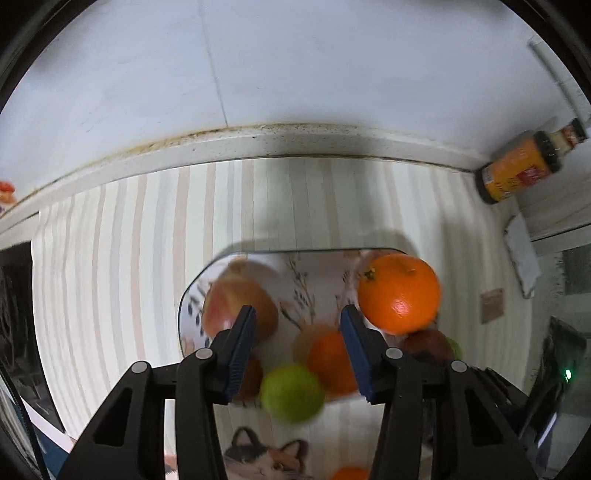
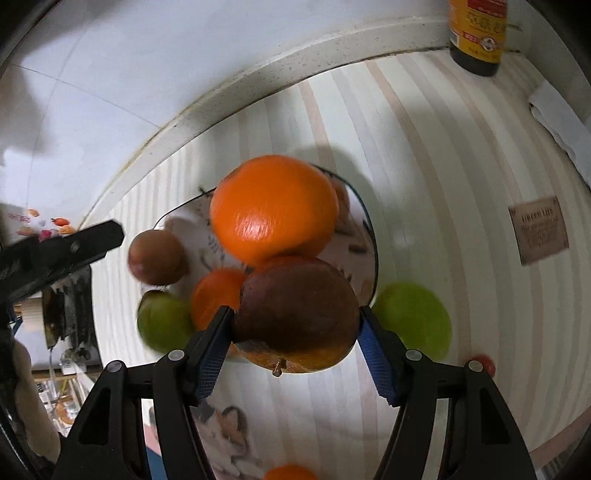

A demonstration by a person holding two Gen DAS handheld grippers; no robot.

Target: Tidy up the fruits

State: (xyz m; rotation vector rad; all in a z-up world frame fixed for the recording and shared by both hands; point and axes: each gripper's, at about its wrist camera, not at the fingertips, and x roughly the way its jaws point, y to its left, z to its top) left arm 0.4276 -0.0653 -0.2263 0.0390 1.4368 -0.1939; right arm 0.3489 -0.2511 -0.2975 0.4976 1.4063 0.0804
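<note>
- At the bottom centre of the right wrist view, our right gripper [image 2: 295, 332] pinches a dark red-brown apple [image 2: 299, 299] between its blue pads [image 2: 212, 354], stem pointing toward us; it appears to hang over the near edge of the plate [image 2: 371, 236].
- In the left wrist view, our left gripper [image 1: 299, 350] stands spread and holds nothing, above a blurred green fruit [image 1: 291, 391] and a small orange [image 1: 328, 360].
- Farther up, the plate carries a big orange [image 2: 273, 208] at frame centre and a pale apple [image 1: 236, 308] to the left.
- We judge the task well along: most fruit is gathered on the plate.
- What is left, we think: another green fruit [image 2: 413, 319] right of the plate and an orange [image 2: 290, 472] at the bottom edge.
- Farthest, a sauce bottle [image 2: 476, 33] stands at upper right on the striped cloth [image 2: 443, 166].
</note>
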